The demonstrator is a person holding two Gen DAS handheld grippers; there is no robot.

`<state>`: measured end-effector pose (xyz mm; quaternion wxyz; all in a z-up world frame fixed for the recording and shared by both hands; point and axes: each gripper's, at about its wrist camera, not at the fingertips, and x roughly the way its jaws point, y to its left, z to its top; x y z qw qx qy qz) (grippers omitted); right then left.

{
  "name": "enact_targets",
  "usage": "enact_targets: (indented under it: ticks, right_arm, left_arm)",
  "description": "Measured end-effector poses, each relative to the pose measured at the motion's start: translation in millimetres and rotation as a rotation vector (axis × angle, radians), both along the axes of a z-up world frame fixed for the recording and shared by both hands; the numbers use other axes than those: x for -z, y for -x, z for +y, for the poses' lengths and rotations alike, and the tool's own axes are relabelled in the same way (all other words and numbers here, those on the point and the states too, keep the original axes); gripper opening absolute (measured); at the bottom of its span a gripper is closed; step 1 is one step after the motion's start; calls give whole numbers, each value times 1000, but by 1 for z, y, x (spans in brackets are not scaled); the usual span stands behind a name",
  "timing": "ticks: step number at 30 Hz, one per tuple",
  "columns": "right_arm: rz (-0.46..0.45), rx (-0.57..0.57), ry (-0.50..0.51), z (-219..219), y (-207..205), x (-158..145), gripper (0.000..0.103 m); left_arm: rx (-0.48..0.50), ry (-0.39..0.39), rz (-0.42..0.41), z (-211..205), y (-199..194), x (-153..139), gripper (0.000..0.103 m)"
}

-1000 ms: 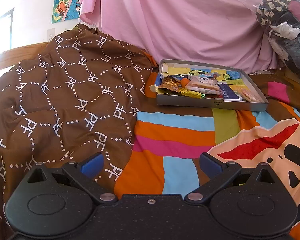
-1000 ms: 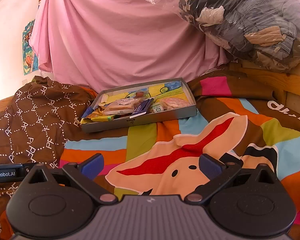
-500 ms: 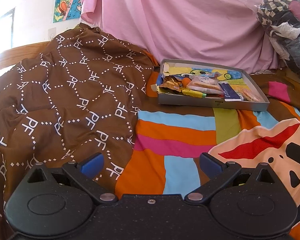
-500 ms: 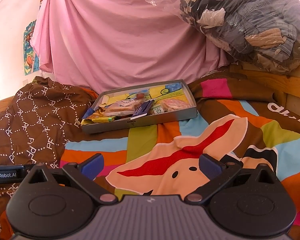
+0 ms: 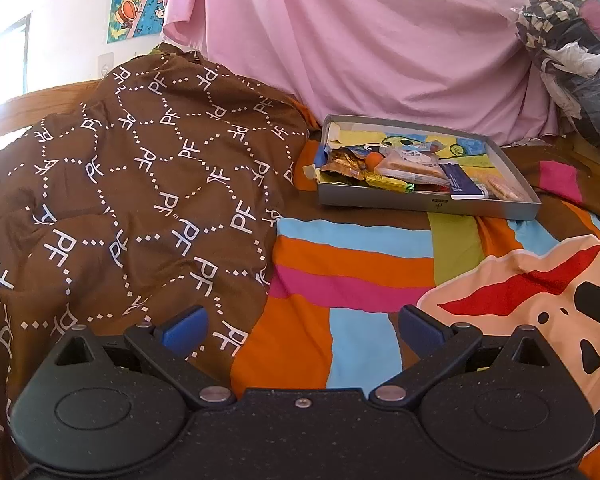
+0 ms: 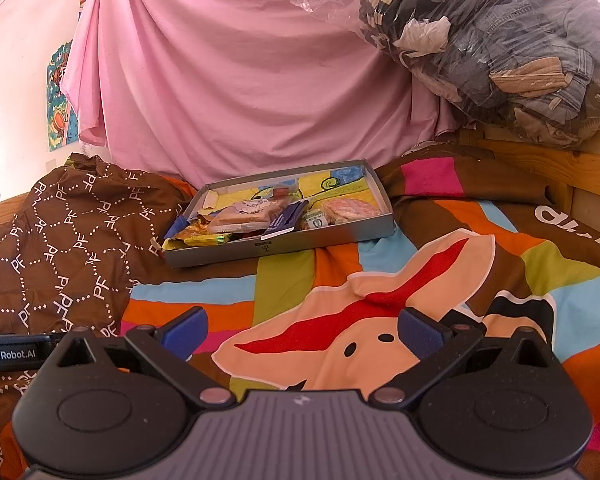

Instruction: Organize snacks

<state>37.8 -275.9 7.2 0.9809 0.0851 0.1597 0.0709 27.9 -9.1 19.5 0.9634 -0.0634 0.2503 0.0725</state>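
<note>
While both sets of jaws stand wide apart with nothing between them, the left gripper [image 5: 302, 330] hangs low over the seam where a brown patterned blanket [image 5: 132, 184] meets a striped bedspread [image 5: 352, 264], and the right gripper [image 6: 302, 330] hangs over the bedspread's cartoon print [image 6: 340, 332]. Blue pads [image 5: 182, 328] tip each finger. Well ahead of both grippers a shallow grey tray [image 6: 284, 246] rests on the bedspread, its left end just beside the blanket's edge. Snacks [image 5: 404, 170] lie heaped in the tray's near half — a clear-wrapped pastry [image 6: 246, 216], a dark blue packet [image 6: 284, 220] leaning on the front rim, a yellow-green wrapper [image 6: 206, 239] toward the left corner, a pinkish pack [image 6: 350, 210] at the right. Behind the tray hangs a pink sheet [image 6: 240, 80]; a clear bag of clothes [image 6: 500, 44] sits up on the right — above a wooden ledge [image 6: 540, 164].
</note>
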Motion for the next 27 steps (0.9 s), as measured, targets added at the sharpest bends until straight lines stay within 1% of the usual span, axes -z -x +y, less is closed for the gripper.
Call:
enact_targets:
  ticks: [13,21,27]
  right_arm:
    - [-12,8,-15,-1,2,-2,103]
    - [-18,7,-16,0,3,-3,103]
    - [-18,6,-32,0,4,-4,103]
  left_arm:
    - [-3,-1,0,0,0,0,101]
    - [-1,53,24,4,-2,-2,101]
    - [-14,17,58,0,-4,1,100]
